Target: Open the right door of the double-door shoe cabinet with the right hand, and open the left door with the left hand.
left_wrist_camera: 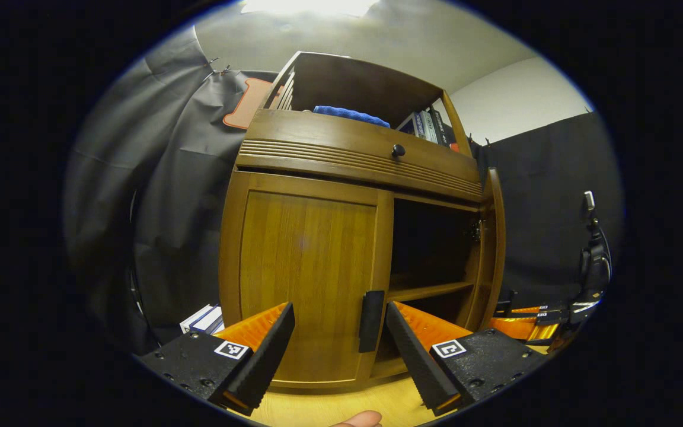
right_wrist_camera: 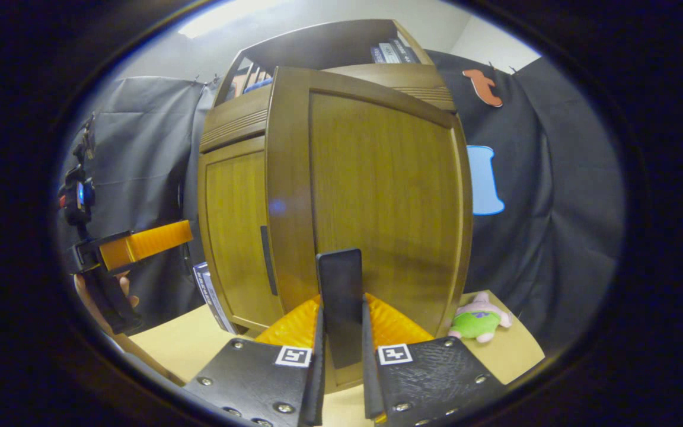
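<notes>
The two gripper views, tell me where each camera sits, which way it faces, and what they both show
Left gripper view: rides the left gripper, jaws open, facing the cabinet front: closed left door, its handle, a fingertip below.
Right gripper view: rides the right gripper, clamped on the right door's handle, facing the swung-out right door; the left gripper shows far left.
Shared: cabinet, left door, both grippers.
</notes>
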`<state>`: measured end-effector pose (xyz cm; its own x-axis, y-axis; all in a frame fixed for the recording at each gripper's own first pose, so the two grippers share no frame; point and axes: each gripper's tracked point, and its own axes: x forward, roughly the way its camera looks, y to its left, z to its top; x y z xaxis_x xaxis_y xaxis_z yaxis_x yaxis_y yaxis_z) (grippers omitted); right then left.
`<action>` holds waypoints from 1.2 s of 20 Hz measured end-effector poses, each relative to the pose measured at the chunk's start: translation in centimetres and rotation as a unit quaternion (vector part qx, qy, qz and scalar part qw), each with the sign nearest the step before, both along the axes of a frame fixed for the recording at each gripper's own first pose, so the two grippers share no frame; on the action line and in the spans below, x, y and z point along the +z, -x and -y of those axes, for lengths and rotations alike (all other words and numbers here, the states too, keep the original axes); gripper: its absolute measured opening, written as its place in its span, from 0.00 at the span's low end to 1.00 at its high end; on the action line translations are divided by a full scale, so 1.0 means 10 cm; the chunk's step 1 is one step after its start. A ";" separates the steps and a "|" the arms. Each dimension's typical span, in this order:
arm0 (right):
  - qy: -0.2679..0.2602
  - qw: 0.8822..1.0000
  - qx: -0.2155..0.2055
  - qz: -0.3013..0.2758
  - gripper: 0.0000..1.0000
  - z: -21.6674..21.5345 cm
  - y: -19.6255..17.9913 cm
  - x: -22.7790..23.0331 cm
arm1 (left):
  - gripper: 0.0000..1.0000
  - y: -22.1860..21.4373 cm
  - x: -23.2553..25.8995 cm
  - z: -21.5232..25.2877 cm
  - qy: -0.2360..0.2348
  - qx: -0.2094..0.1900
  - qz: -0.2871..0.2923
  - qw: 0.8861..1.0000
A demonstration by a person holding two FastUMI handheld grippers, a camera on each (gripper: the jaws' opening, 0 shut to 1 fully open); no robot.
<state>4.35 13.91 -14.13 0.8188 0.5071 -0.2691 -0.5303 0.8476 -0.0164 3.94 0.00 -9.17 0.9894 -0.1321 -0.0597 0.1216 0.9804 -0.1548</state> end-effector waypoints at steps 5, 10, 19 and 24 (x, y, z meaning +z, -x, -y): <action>0.007 1.000 -0.017 0.010 0.26 0.26 0.07 0.06 | 0.95 0.01 0.01 0.00 0.000 -0.002 0.001 1.000; 0.013 0.999 -0.049 0.018 0.26 0.48 0.09 0.13 | 0.95 0.01 -0.02 0.04 0.000 -0.006 -0.004 1.000; 0.055 0.986 -0.139 0.076 0.26 1.18 0.06 0.39 | 0.97 -0.02 -0.09 0.09 -0.009 -0.015 -0.009 1.000; 0.002 0.982 -0.172 0.077 0.01 1.68 -0.14 0.49 | 0.94 -0.04 -0.14 0.15 -0.010 -0.015 -0.015 1.000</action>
<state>5.80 -2.92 -9.20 0.9729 0.1916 -0.1296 -0.2027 0.9761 -0.0784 4.37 -1.48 -10.58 0.9827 -0.1604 -0.0928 0.1466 0.9793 -0.1396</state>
